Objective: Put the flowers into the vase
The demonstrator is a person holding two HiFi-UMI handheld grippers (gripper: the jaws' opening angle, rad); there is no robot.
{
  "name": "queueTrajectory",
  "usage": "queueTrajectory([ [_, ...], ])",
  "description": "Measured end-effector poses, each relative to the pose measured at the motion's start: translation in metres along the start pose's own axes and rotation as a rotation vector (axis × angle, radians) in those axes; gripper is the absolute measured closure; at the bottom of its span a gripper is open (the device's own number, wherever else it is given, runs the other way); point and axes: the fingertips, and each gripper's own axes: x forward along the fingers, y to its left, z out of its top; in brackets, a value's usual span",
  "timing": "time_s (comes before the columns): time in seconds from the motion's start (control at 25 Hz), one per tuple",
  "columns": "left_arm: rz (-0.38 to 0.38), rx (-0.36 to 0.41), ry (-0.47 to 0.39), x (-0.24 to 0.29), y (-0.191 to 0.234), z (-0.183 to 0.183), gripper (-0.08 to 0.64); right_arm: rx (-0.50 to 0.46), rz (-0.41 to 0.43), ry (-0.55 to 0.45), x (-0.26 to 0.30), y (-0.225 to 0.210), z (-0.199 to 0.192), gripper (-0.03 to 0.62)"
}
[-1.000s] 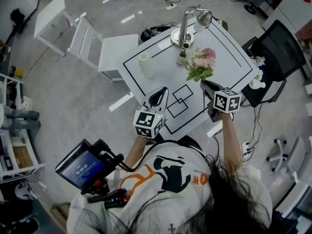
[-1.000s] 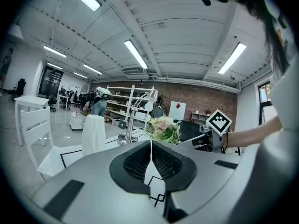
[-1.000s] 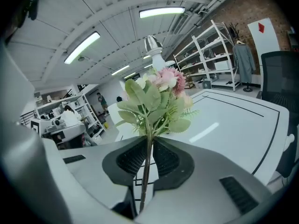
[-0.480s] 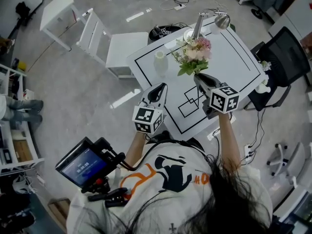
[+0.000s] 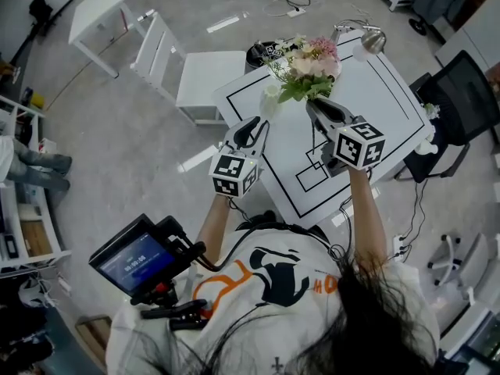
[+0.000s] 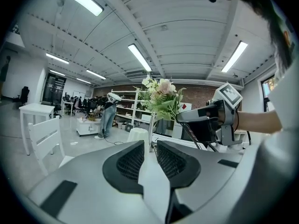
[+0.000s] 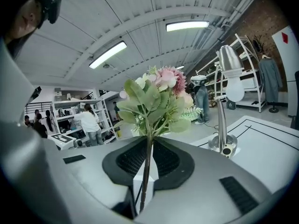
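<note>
The white table (image 5: 375, 92) with black lines marked on it stands in an open workshop, a lamp (image 5: 367, 39) at its far side and a white chair (image 5: 191, 69) off to the left. My right gripper (image 5: 316, 106) is pinching the flowers (image 5: 306, 62) by their stems, with the bunch upright and lifted off the table. In the head view its leaves overlap the white vase (image 5: 269, 104), which stands near the table's left edge. My left gripper (image 5: 251, 125) sits on the near side of the vase and apart from it. Its jaws have just been opening to a narrow gap with nothing between them, and the vase shows beyond that gap. I judge this to be the carry, almost at the vase, with no stem in the mouth yet. Next I need the stem ends centred over the opening, the bunch kept upright, and a slow descent. If the left is to steady the vase, it must spread wider first, or it may knock the vase over.
</note>
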Motion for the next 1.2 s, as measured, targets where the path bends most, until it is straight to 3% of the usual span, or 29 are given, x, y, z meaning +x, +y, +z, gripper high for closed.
queueTrajectory([
  [0.6,-0.082,0.043,0.067,0.063,0.031,0.008,0.295,-0.053,0.055,-0.036,0.046,0.011,0.050,0.543],
  [0.88,-0.111,0.098,0.090,0.080,0.023,0.009,0.288,-0.072,0.092,-0.087,0.058,0.016,0.078,0.543],
  [1.2,-0.082,0.111,0.130,0.094,0.027,0.002,0.290,-0.074,0.126,-0.153,0.075,0.024,0.110,0.543],
])
